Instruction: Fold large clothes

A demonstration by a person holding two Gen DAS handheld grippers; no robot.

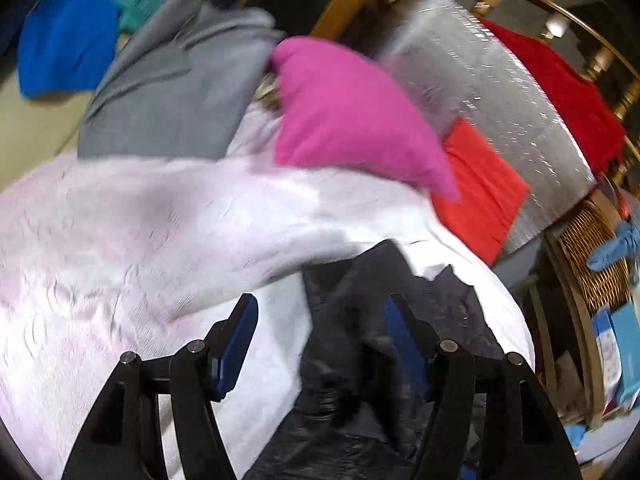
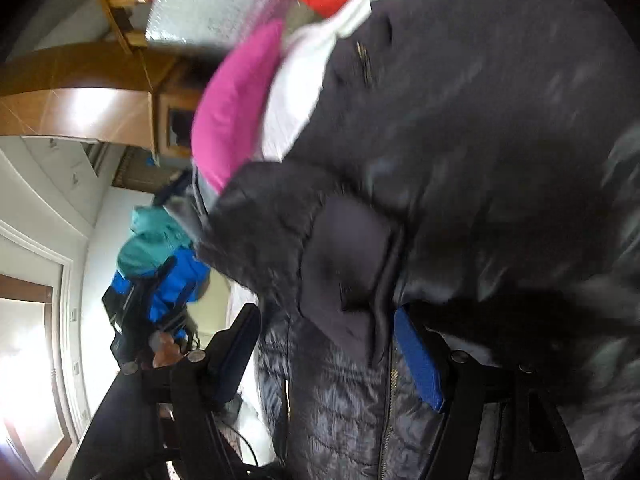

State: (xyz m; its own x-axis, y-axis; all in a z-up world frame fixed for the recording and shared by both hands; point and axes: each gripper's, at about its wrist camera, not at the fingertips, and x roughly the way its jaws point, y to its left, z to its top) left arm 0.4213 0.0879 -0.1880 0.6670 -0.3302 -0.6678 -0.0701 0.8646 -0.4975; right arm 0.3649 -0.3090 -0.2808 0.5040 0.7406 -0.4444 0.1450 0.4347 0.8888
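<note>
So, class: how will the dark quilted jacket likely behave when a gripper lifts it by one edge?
The dark quilted jacket would probably flop and drape, since it already lies in soft folds. Its shiny shell suggests it may slip between pads. The puffy quilting near the zip hints that it is light for its bulk.

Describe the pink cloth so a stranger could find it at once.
Start at the wide white sheet covering the surface. At its far edge, between the grey garment and the folded orange-red one, lies the pink cloth. It is the only bright magenta piece.
</note>
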